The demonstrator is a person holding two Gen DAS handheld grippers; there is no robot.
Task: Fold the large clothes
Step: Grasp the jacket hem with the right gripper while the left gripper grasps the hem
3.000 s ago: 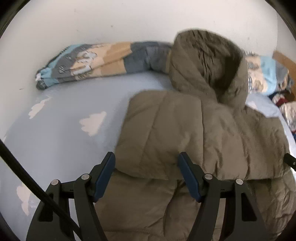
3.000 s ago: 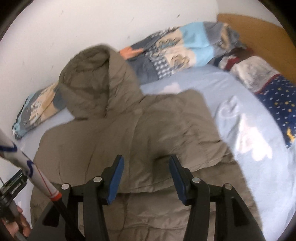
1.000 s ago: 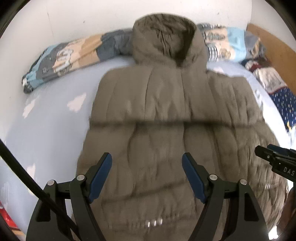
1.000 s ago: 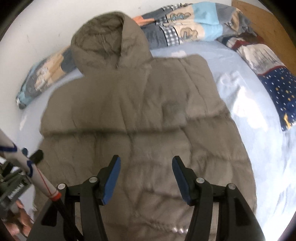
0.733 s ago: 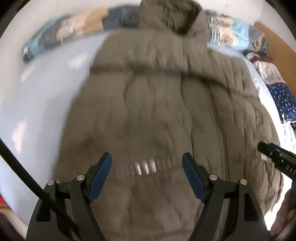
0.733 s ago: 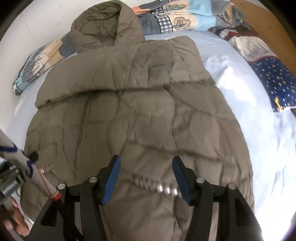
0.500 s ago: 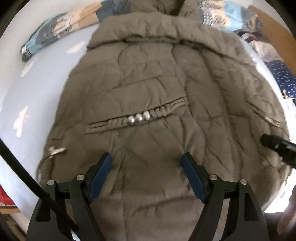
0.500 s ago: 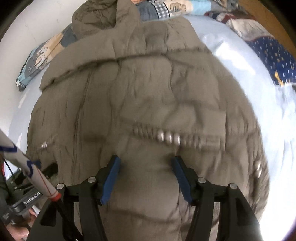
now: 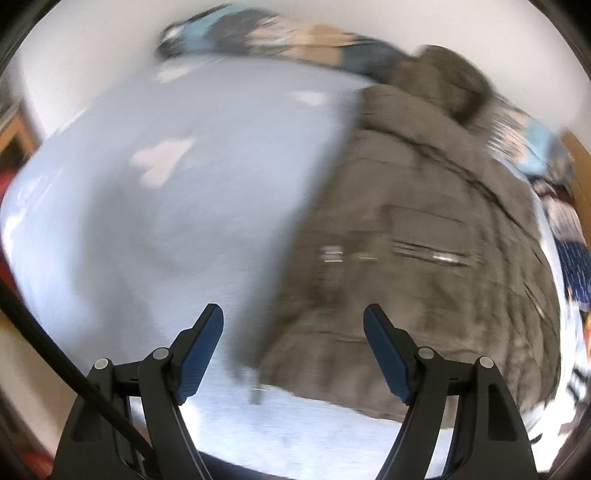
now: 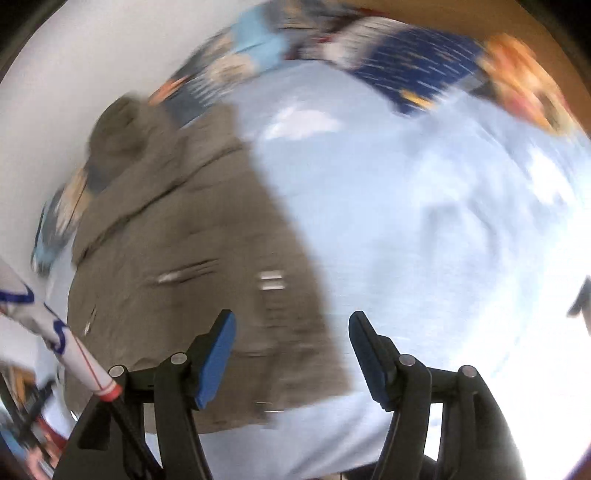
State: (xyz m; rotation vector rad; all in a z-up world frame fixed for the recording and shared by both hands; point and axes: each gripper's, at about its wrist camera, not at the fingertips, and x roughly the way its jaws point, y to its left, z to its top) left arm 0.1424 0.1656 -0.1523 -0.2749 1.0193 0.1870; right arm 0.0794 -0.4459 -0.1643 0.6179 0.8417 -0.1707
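An olive-brown hooded puffer jacket (image 9: 424, 243) lies flat on the pale blue bed sheet (image 9: 177, 206), hood toward the wall, sleeves folded in. My left gripper (image 9: 293, 350) is open and empty above the jacket's lower left corner. In the right wrist view the jacket (image 10: 192, 266) fills the left half, and my right gripper (image 10: 290, 354) is open and empty above its lower right corner. Both views are blurred by motion.
A patterned blue and tan blanket (image 9: 280, 33) lies rolled along the white wall behind the hood. More bedding, dark blue with dots (image 10: 417, 62), sits at the bed's head by a wooden headboard (image 10: 554, 48). The other hand's sleeve (image 10: 62, 343) shows at the left.
Both grippers have pulled back toward the jacket's hem and swung apart, the left toward the left edge, the right toward the right edge. Both stay open and empty.
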